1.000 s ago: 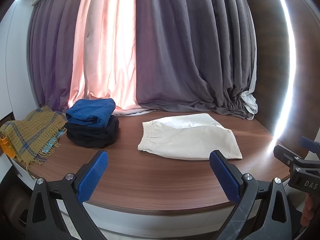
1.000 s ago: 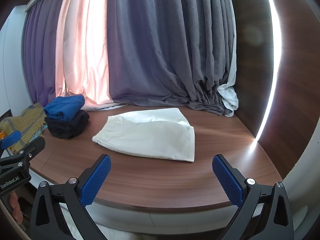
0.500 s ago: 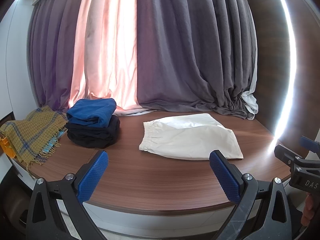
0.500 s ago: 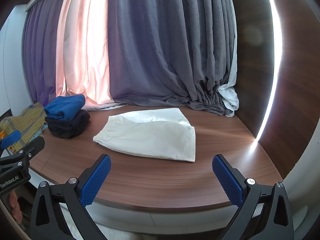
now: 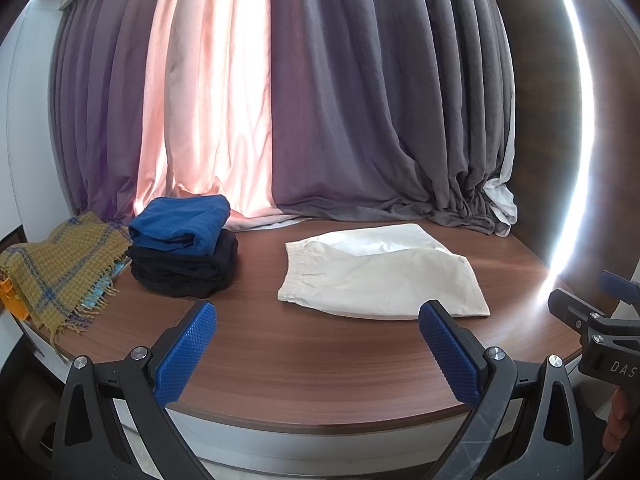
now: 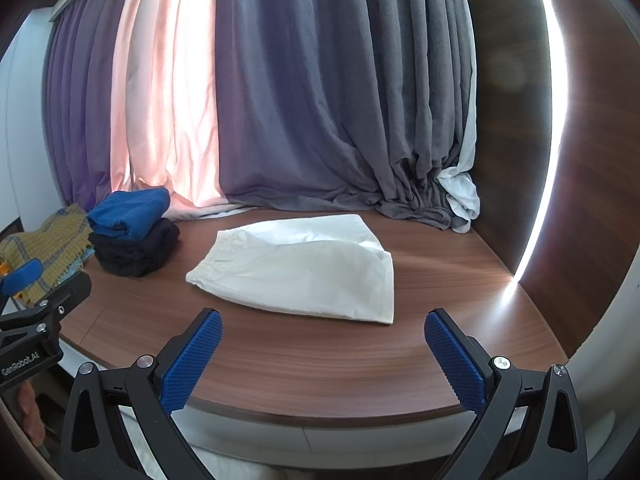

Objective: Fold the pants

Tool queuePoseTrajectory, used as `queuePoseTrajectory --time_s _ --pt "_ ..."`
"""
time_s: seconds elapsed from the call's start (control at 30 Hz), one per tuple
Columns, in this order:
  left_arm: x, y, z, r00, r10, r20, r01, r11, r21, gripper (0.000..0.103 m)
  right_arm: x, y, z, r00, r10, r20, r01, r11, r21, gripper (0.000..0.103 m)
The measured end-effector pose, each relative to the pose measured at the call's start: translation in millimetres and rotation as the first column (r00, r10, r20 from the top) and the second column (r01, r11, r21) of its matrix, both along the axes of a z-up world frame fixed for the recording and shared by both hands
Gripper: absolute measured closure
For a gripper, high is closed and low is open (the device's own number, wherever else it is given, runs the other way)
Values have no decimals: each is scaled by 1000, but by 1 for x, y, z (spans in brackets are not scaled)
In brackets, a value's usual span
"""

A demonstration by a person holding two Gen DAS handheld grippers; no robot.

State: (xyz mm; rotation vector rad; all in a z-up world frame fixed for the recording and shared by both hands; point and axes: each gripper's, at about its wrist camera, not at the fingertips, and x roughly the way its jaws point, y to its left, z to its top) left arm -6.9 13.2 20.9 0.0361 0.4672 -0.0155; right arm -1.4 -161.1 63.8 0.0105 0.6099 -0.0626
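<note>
Cream-white pants (image 5: 380, 276) lie folded flat on the round wooden table (image 5: 312, 360), waistband to the left; they also show in the right wrist view (image 6: 304, 268). My left gripper (image 5: 318, 354) is open and empty, held over the table's near edge, short of the pants. My right gripper (image 6: 324, 356) is open and empty, also at the near edge, apart from the pants. Each gripper shows at the side of the other's view.
A stack of folded blue and black clothes (image 5: 184, 248) sits on the table's left. A mustard plaid blanket (image 5: 60, 268) hangs over the far left edge. Grey and pink curtains (image 5: 320, 100) close off the back. A wooden wall with a light strip (image 6: 536, 200) stands at right.
Both grippers have barely moved; the views shift very slightly. The pants lie as before.
</note>
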Motion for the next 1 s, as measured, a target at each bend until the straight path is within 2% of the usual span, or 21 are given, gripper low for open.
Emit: queuePoseTrajectory --time_s 0.47,1.0 --pt "54 20 -19 999 -1 -55 2 1000 13 0 41 5 -22 998 -25 -52 25 1000 -2 1" --pt "158 29 -68 977 -82 -196 84 996 4 0 124 13 -73 977 -111 -185 113 994 1 1"
